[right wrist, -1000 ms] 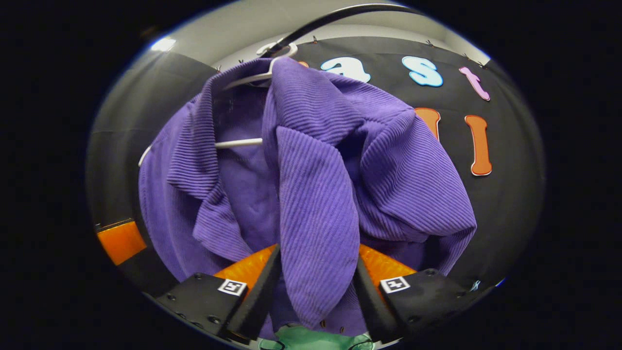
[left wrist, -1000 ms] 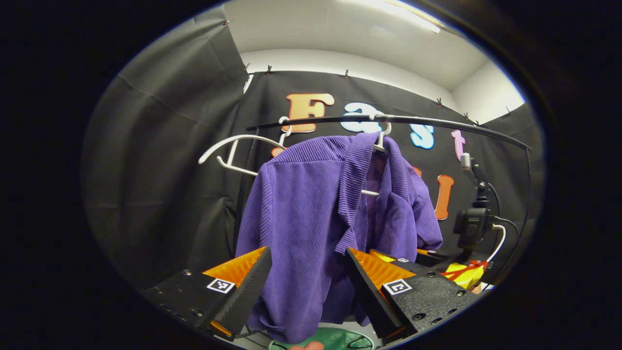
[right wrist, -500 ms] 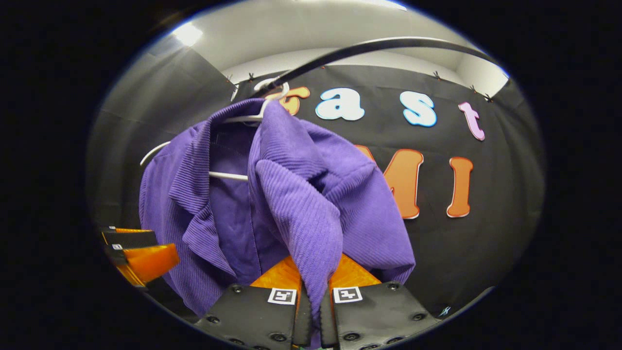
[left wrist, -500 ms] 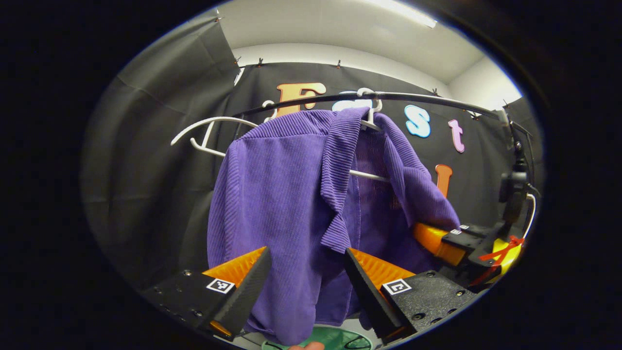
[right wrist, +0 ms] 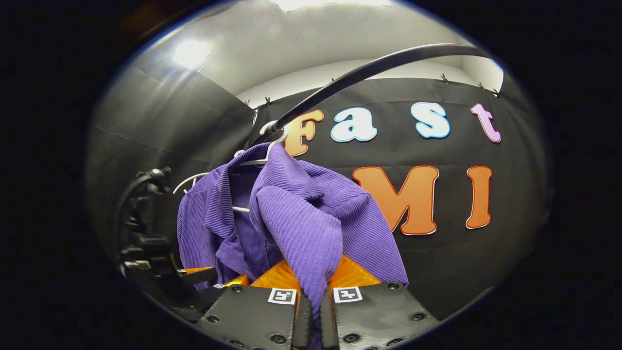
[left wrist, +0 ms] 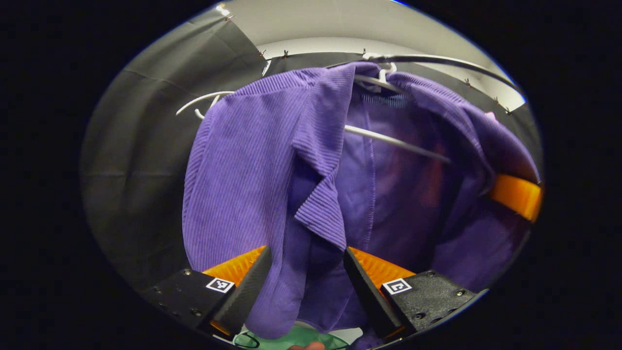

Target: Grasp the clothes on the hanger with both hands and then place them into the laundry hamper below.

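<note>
Two hand-held grippers meet one purple ribbed shirt [left wrist: 252,165], a soft corduroy-like garment with fine parallel ridges, draped on a thin white plastic hanger [left wrist: 388,141] whose hook hangs from a dark curved metal rail [right wrist: 369,73].

From the left gripper view, the left gripper [left wrist: 302,287] is spread wide, its wedge-shaped fingers set apart on either side of the shirt's front panel and folded lapel, with the cloth hanging loosely between them and neither finger pressing it. A second white hanger [left wrist: 199,102] pokes out bare behind the shirt's shoulder. Below the hem, a sliver of green laundry hamper [left wrist: 296,338] shows. At the far right edge, part of the other gripper sits against the shirt's sleeve.

From the right gripper view, the right gripper [right wrist: 311,301] is clenched tight on a bunched fold of the shirt [right wrist: 301,218], its two fingers almost meeting with the ribbed fabric pinched between them. The cloth rises from the grip in rounded folds up to the hanger's hook on the rail.
</note>
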Motion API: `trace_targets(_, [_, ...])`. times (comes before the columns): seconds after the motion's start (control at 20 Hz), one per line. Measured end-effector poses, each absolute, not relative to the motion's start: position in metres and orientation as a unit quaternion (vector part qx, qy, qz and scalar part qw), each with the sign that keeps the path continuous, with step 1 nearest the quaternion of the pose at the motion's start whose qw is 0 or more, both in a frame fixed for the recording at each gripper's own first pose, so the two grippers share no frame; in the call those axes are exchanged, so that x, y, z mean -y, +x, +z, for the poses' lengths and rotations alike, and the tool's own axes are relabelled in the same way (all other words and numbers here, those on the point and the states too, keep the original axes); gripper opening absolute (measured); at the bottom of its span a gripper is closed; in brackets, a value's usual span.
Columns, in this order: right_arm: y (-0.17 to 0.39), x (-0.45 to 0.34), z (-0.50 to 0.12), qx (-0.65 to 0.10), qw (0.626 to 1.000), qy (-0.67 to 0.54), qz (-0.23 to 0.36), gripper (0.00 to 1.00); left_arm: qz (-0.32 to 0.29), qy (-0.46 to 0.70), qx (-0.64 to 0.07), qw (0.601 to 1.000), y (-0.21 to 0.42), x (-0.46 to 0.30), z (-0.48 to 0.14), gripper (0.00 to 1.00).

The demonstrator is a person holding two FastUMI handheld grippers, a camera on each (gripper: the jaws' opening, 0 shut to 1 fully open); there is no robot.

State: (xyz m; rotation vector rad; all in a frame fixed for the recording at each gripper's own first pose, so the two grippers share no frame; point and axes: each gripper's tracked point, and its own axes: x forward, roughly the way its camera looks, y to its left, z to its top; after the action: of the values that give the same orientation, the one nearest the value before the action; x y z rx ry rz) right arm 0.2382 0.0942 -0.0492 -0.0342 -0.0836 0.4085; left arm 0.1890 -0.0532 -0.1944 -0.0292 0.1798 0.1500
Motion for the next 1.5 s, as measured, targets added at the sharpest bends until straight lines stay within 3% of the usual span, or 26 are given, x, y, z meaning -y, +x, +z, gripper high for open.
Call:
trace_targets(0.05, [0.236, -0.095, -0.046, 0.044, 0.977, -0.015, 0.209, 0.14, 0.078, -0.001, -0.083, 0.993, 0.196, 0.056, -0.196, 0.96])
trace_targets(0.4, [0.233, -0.087, -0.037, 0.051, 0.973, -0.013, 0.223, 0.14, 0.158, 0.063, -0.037, 0.985, 0.229, 0.028, -0.195, 0.92])
trace_targets(0.65, [0.233, -0.081, -0.032, 0.064, 0.975, -0.023, 0.213, 0.14, 0.111, 0.054, -0.038, 0.992, 0.219, 0.006, -0.18, 0.02])
trace_targets(1.05, [0.231, -0.033, -0.003, 0.137, 0.983, -0.111, 0.041, 0.14, 0.124, 0.095, 0.082, 0.984, 0.162, -0.045, -0.036, 0.01])
trace_targets(1.5, [0.262, 0.001, 0.03, 0.166, 0.982, -0.08, -0.041, 0.14, 0.15, 0.093, 0.137, 0.975, 0.178, -0.096, 0.071, 0.0])
